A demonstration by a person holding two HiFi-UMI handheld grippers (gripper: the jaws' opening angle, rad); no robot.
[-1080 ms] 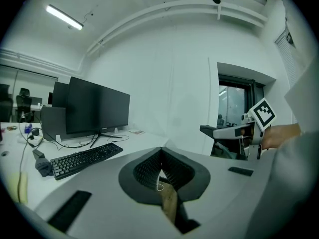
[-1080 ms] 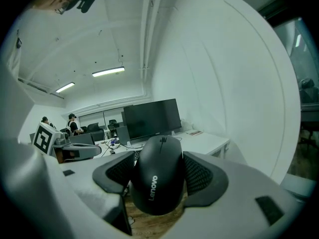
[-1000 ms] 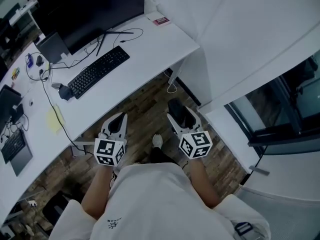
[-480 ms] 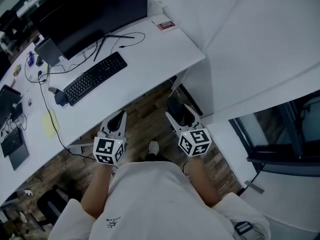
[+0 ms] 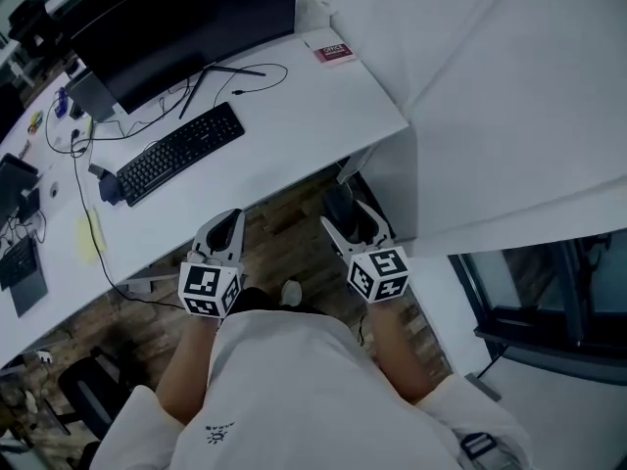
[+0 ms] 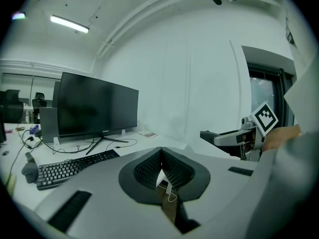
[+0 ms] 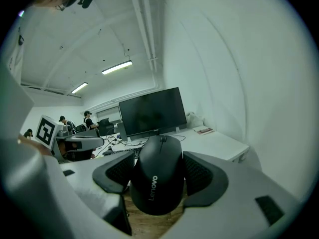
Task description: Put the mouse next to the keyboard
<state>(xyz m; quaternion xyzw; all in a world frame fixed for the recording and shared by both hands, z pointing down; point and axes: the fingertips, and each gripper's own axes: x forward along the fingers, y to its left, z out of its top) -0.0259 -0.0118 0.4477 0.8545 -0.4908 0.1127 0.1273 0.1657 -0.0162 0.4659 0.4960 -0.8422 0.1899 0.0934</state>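
A person in a white top stands at the front edge of a long white desk (image 5: pixel 313 116), holding a two-jaw gripper in each hand above a wood-plank floor (image 5: pixel 284 225).

The only writing that can be read is "Lenovo", in pale letters running along the back of the black mouse (image 7: pixel 158 178). A small red-and-white card (image 5: pixel 333 52) lies near the far right corner of the desk; its print is too small to read. A tiny logo on the lower bezel of the dark monitor (image 5: pixel 186 18) is also illegible. Each gripper carries a white cube with black square markers.

The right gripper (image 5: pixel 355 228) is clamped on the mouse: its two ribbed dark pads press on the mouse's left and right sides, and the scroll wheel faces away from the person. The mouse hangs in the air in front of the desk, over the floor and not on the desktop.

The left gripper (image 6: pixel 160 156) has its jaws drawn together, the ribbed tips meeting, with nothing between them. It is held level with the right gripper, in front of the desk edge.

The black keyboard (image 5: pixel 180 153) lies slantwise on the desk in front of the monitor, with cables around it. The mouse is well apart from it.
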